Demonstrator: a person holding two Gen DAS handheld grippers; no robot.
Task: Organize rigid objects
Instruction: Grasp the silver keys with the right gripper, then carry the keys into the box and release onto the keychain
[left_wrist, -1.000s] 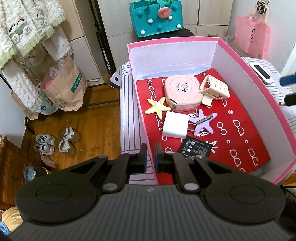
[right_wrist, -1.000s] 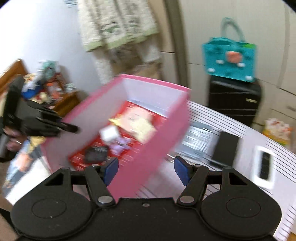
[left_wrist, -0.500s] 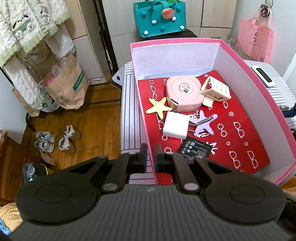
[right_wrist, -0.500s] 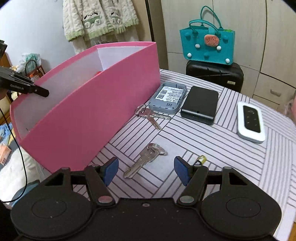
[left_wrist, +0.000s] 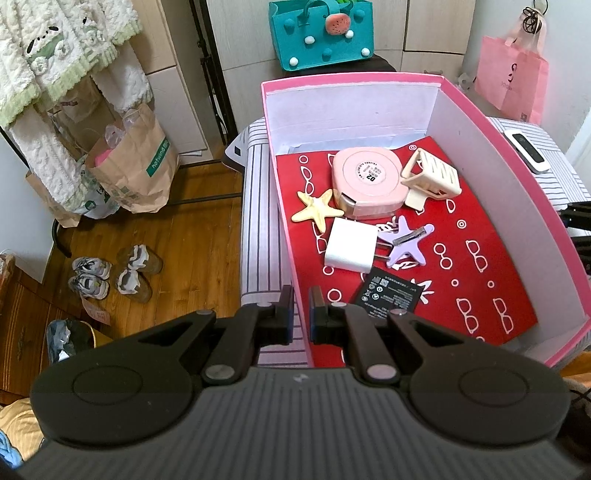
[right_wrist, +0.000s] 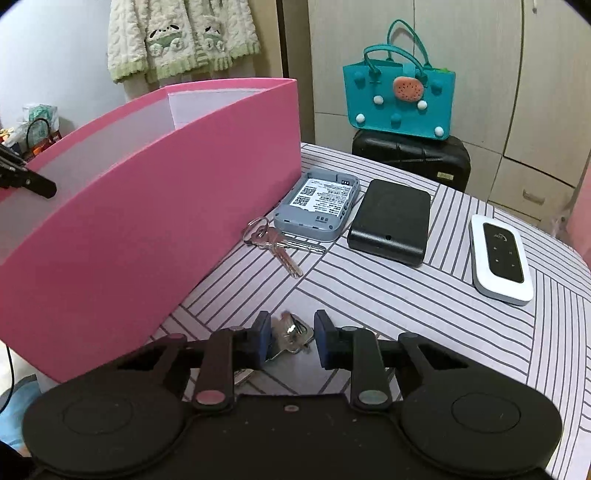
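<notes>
Between the right tool's (right_wrist: 290, 334) parted fingers lies a key (right_wrist: 291, 332), direction unclear; left tool (left_wrist: 300, 308) pinches the pink box wall (left_wrist: 291, 258).

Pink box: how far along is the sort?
Partway. Pink box already holds six items, including the tape measure and charger. Right gripper straddles a key, jaws not yet closed. Left on the table: key bunch, three devices.

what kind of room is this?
Most likely a lived-in bedroom or spare room at home: fleece pyjamas hanging up, shoes on the wood floor, a suitcase by the wardrobe doors.
</notes>
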